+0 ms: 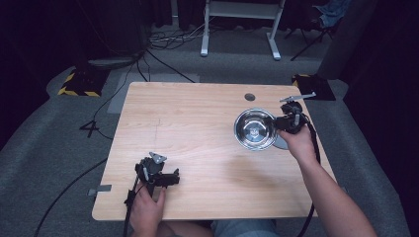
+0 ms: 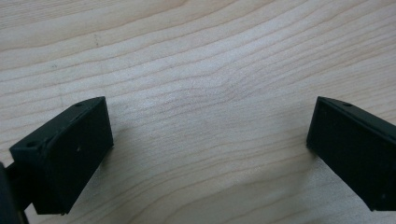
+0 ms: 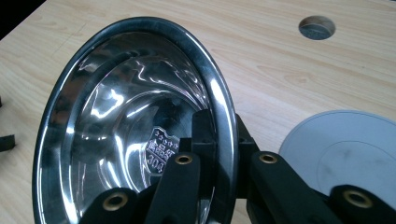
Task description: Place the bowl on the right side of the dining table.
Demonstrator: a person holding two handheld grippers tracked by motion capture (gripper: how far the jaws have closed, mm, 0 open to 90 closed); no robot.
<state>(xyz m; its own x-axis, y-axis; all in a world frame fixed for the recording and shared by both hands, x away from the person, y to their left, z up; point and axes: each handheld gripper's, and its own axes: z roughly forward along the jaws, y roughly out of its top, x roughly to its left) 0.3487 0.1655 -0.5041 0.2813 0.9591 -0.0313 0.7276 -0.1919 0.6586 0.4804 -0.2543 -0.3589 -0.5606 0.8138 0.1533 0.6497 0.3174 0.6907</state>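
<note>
- The right tool (image 1: 279,123) is pinching the rim of the bowl (image 1: 254,129), one jaw inside the rim and one outside, pressed tight on the metal.
- In the right gripper view the bowl (image 3: 126,116) stands tilted up on edge, open side facing the camera, with the tool (image 3: 224,154) gripping its near rim from below.
- From the high view the bowl sits at the right side of the worktop (image 1: 197,133), directly left of the right tool, with the person's right hand (image 1: 301,143) coming in from behind it.
- A flat grey disc (image 3: 345,149) lies on the worktop just beside the bowl, on the tool's side; in the high view its edge (image 1: 281,144) peeks out from under the bowl's near right rim.
- The left tool (image 1: 170,178) is well apart from the bowl, down at the near left of the worktop, jaws spread wide with nothing but bare wood (image 2: 205,93) between them.
- The left hand (image 1: 146,210) holds it low over the worktop.
- Count: one bowl, one grey disc, two tools, one round hole (image 1: 249,97) in the worktop near its far edge.
- The bowl has a stamped label (image 3: 161,149) inside on the bottom, too small to read properly.
</note>
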